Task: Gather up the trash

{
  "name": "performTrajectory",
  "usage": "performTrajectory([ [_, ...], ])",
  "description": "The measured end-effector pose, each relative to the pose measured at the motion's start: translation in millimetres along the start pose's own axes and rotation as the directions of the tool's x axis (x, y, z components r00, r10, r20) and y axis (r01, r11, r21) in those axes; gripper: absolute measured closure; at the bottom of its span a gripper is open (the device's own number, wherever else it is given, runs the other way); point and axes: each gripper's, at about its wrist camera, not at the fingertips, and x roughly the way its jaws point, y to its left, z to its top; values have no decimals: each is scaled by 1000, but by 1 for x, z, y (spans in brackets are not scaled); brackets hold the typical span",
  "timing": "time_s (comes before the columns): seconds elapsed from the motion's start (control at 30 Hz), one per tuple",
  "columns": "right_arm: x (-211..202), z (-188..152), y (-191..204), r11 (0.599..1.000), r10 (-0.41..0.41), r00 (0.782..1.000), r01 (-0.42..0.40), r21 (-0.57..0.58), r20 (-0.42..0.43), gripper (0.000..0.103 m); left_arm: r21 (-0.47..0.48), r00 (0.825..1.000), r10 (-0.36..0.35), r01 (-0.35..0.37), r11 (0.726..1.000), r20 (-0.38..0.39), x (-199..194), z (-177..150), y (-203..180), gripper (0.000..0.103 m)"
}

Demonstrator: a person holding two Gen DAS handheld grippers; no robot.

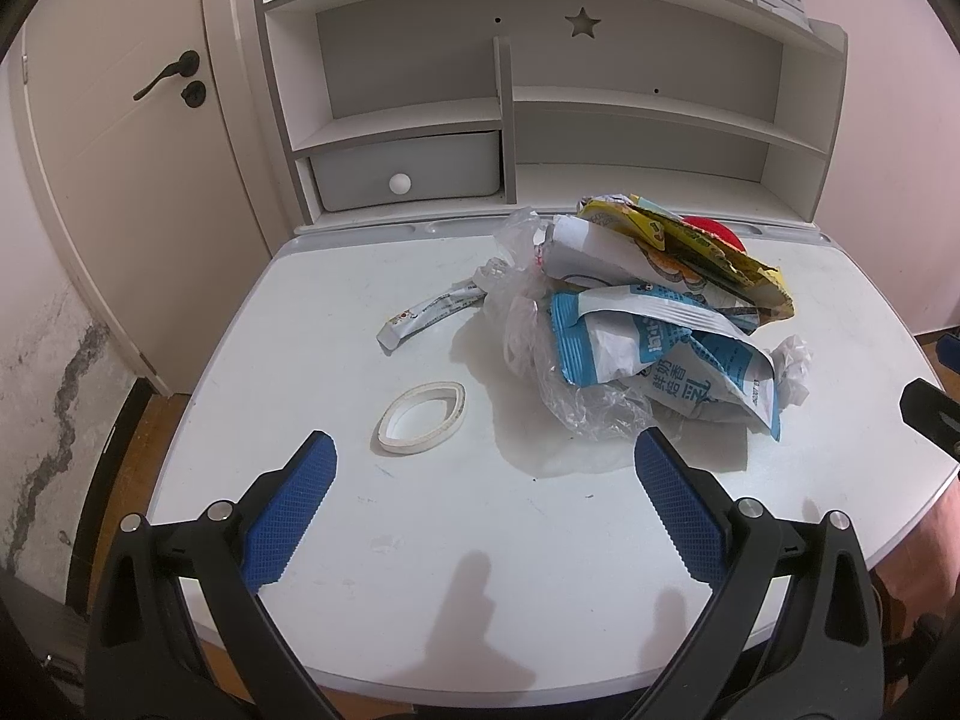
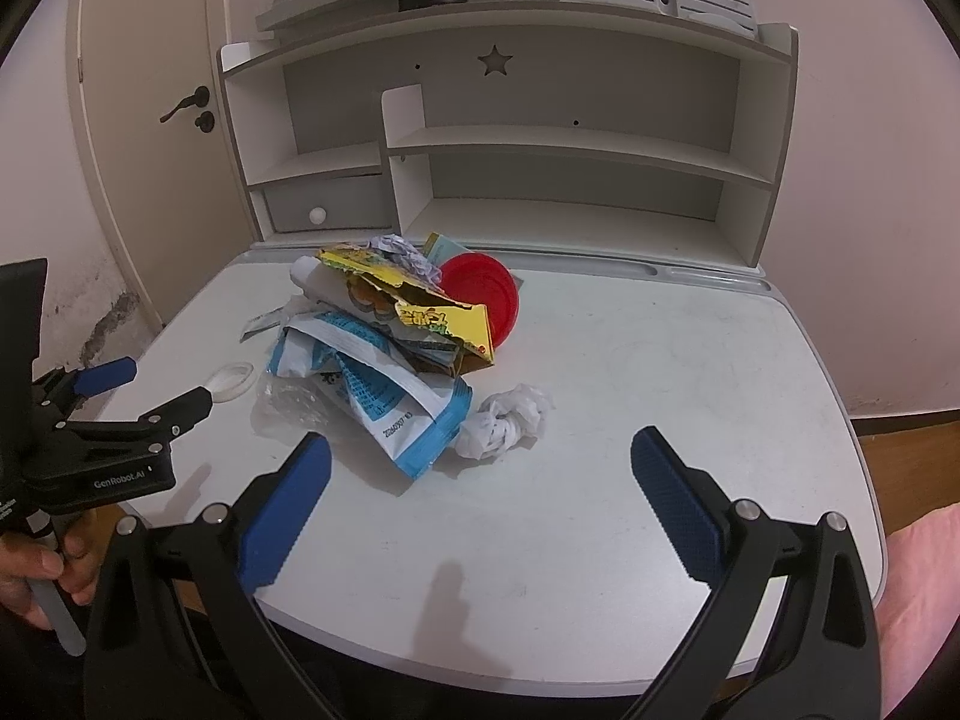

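White desk (image 1: 420, 570); only right wrist view shows red lid (image 2: 480, 294) unobstructed.

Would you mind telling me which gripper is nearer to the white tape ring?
Left. The left gripper hovers open just short of the white tape ring; the right gripper is farther right, facing the crumpled tissue.
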Motion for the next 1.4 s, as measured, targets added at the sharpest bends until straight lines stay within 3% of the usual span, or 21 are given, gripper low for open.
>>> performTrajectory([
  [1.4,0,0,-1,1000,10,1000,-10,4,3,6,4,1000,7,-7,1000,-7,2,-1,1,6],
])
